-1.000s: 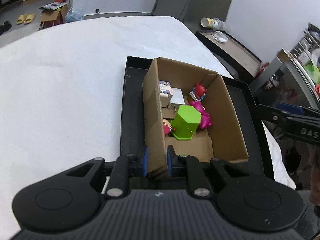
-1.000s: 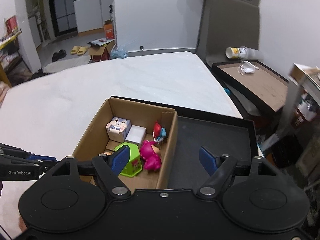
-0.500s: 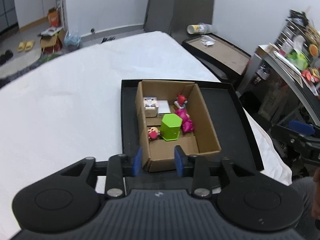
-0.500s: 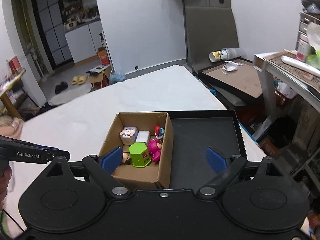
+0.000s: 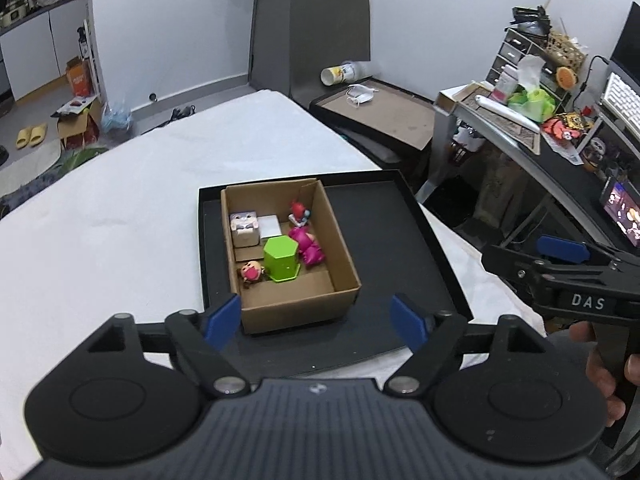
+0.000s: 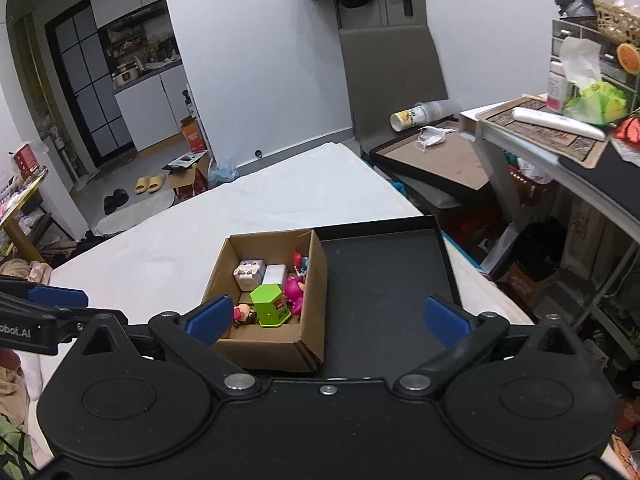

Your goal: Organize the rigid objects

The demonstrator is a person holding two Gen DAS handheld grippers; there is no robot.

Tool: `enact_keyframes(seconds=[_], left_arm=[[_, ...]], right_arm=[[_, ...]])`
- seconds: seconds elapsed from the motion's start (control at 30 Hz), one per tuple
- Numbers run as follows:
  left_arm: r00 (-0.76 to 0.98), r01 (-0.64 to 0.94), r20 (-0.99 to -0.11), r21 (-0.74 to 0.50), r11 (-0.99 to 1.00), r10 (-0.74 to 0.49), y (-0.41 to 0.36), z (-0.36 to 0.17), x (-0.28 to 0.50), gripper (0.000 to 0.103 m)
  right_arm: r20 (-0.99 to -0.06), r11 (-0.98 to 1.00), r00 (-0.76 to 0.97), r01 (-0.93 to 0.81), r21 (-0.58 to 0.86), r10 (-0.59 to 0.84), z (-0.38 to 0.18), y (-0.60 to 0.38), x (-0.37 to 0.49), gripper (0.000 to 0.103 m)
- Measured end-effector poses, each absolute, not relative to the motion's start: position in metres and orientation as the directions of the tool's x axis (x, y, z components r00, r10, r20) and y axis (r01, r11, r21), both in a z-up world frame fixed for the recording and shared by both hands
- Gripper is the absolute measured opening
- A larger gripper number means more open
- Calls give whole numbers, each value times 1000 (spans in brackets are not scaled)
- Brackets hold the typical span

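Note:
A brown cardboard box (image 5: 340,248) (image 6: 312,280) stands in the left part of a shallow black tray (image 5: 400,240) (image 6: 380,280) on the white table. Inside it lie a green hexagonal block (image 5: 280,258) (image 6: 270,304), a pink figure (image 5: 306,244) (image 6: 294,290), a grey rabbit cube (image 5: 244,228) (image 6: 250,271), a white cube (image 5: 270,226) (image 6: 275,274), a red figure (image 5: 298,211) and a small pink-faced doll (image 5: 252,272). My left gripper (image 5: 318,322) hovers above the box's near wall, its jaws opening with nothing between them. My right gripper (image 6: 328,318) hangs over the tray, jaws opening and empty.
White table surface (image 5: 120,220) spreads left of the tray. A second dark tray with a mask (image 5: 380,116) and a lying cup (image 5: 340,74) sits behind. A cluttered desk (image 5: 540,120) stands to the right. A hand (image 5: 604,376) grips the right tool.
My left gripper let go of the box's near wall, opened wide and rose back. My right gripper also spread wider and pulled up and away. The box stays in the tray.

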State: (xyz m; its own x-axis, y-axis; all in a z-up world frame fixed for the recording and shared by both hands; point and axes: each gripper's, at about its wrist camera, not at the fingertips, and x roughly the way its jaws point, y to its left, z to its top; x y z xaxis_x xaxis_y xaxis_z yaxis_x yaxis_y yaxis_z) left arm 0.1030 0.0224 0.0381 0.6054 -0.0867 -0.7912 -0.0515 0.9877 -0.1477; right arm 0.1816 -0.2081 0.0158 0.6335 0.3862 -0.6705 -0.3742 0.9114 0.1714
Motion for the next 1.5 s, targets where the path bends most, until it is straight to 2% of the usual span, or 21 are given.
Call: enact_keyframes(seconds=[0.53,0.83,1.27,1.5], left_arm=[[656,-132,-755,-130,983,-12,7,73,41,96],[712,-147,-703,-132,980,12,-1,69,8,102],[737,-190,-675,-158,969,34,-6,68,-22,102],[750,-144,-661,-130,981,23,-18,64,-25,102]], right_arm=[[-670,911,641,-388,139,375,40,-216,145,103],[-660,906,645,-400,139,386,42,-219,119,103],[-642,914,671,-387,123,371,46,-222,92,103],[-647,915,666,-381,132,371,40,-225,85,103]])
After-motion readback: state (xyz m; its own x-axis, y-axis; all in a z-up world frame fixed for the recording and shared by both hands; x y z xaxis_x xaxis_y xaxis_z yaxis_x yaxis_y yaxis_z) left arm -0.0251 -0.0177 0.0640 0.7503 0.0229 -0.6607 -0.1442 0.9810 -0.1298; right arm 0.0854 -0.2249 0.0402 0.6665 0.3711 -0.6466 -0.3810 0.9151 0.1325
